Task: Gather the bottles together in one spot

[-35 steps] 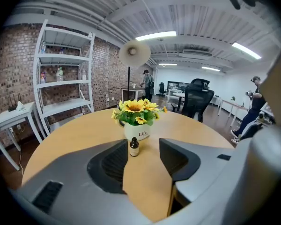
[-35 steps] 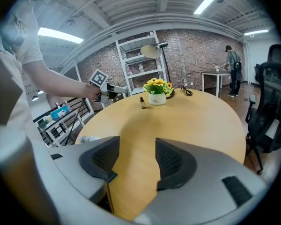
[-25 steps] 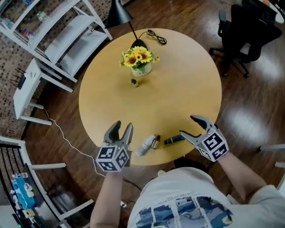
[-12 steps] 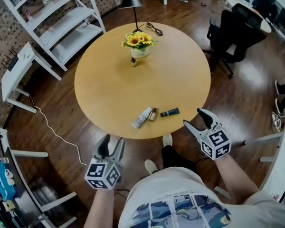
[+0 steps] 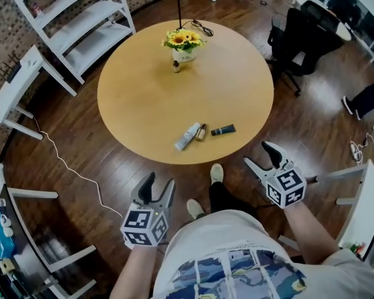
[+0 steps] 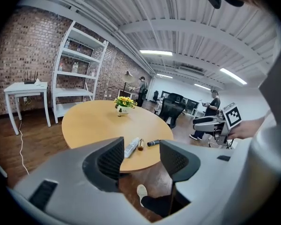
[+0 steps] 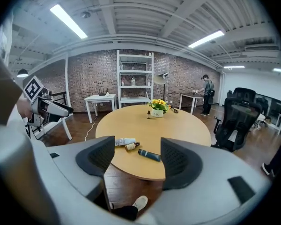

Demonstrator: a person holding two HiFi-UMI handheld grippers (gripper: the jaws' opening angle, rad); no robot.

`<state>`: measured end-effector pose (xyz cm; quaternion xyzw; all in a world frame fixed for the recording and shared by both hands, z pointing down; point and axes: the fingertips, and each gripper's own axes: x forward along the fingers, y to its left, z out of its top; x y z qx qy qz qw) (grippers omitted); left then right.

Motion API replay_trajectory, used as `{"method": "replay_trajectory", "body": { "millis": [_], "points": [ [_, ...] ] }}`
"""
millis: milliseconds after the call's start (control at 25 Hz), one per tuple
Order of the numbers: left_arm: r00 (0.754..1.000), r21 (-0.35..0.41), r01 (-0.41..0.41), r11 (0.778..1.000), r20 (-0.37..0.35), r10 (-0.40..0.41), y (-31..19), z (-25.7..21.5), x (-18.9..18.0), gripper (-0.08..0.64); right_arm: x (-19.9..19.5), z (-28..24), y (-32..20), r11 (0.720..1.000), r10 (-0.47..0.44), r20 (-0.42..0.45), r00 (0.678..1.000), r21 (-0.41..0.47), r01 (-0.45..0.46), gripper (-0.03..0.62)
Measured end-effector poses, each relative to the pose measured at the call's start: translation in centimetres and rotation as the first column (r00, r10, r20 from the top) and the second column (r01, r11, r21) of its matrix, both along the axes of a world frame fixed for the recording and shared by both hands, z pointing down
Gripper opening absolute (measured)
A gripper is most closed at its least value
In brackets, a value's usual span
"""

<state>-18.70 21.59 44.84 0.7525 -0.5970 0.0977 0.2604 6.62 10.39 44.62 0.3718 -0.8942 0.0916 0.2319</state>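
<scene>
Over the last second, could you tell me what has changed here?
The left gripper and right gripper drew back from the table to over the floor, both open, holding nothing. The white bottle, amber bottle, dark bottle and small bottle by the flowers stayed put.

Three bottles (image 5: 201, 132) clustered at table (image 5: 149, 98) near edge, small bottle (image 5: 176, 65) before vase (image 5: 184, 55) opposite

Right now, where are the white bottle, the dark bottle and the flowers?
white bottle (image 5: 188, 136), head view, middle of its body.
dark bottle (image 5: 223, 129), head view, middle of its body.
flowers (image 5: 184, 39), head view, the yellow blooms.
</scene>
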Motion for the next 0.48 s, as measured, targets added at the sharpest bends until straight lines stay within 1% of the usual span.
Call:
{"method": "replay_trajectory", "body": {
  "millis": [160,200,360,480],
  "points": [
    [0.998,0.028,0.001,1.000,-0.061,0.001,0.1,-0.1,0.0,0.216,-1.1,0.9,0.9,0.999,-0.050,-0.044,0.998,-0.005,0.049,0.328],
    [0.998,0.033,0.006,0.999,-0.065,-0.004,0.2,0.0,-0.2,0.218,-1.3,1.2,0.9,0.998,-0.065,-0.058,0.996,-0.006,0.065,0.328],
    [0.999,0.029,0.018,0.999,-0.033,-0.017,0.5,0.4,-1.2,0.219,-2.5,2.9,1.0,0.991,-0.133,-0.107,0.985,-0.033,0.130,0.328],
    [0.999,0.018,0.024,1.000,-0.048,-0.023,0.8,0.9,-1.7,0.219,-4.3,5.7,0.8,0.979,-0.190,-0.142,0.971,-0.095,0.178,0.327]
  ]
}}
